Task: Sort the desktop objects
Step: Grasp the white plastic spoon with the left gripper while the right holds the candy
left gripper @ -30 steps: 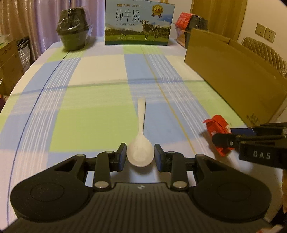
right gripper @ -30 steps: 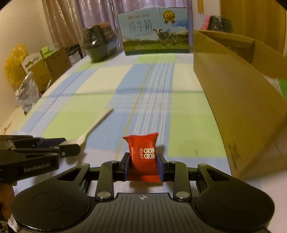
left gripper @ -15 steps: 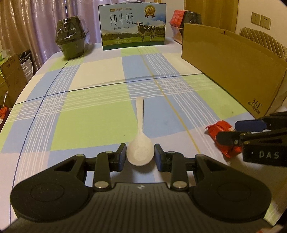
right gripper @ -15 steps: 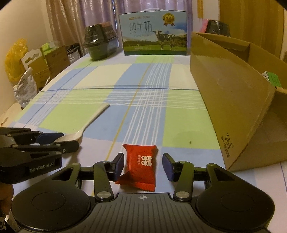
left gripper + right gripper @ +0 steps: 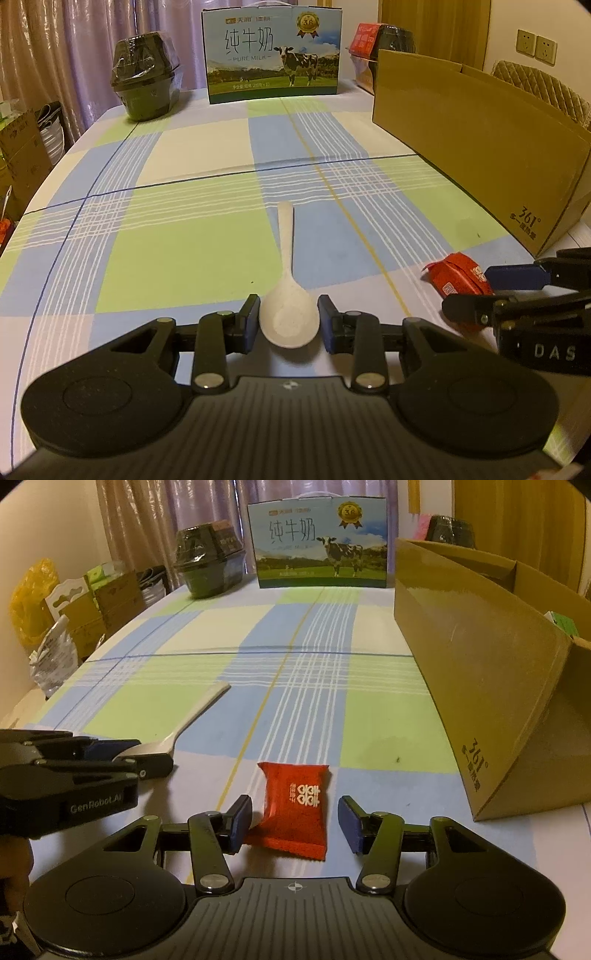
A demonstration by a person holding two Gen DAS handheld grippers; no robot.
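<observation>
Left tongs (image 5: 289, 319) parted around white spoon (image 5: 288, 314) bowl, small gaps either side, right tongs (image 5: 294, 821) wide open astride red candy packet (image 5: 295, 806), both flat on checked tabletop (image 5: 177, 221), cardboard box (image 5: 480, 686) at right

Home dining room: checked tablecloth (image 5: 192, 251), curtains (image 5: 55, 44), milk gift carton (image 5: 273, 51)

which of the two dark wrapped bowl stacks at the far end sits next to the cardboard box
The right-hand dark bowl stack, beside the red packet just behind the cardboard box. The other stack stands apart, left of the milk carton.
</observation>
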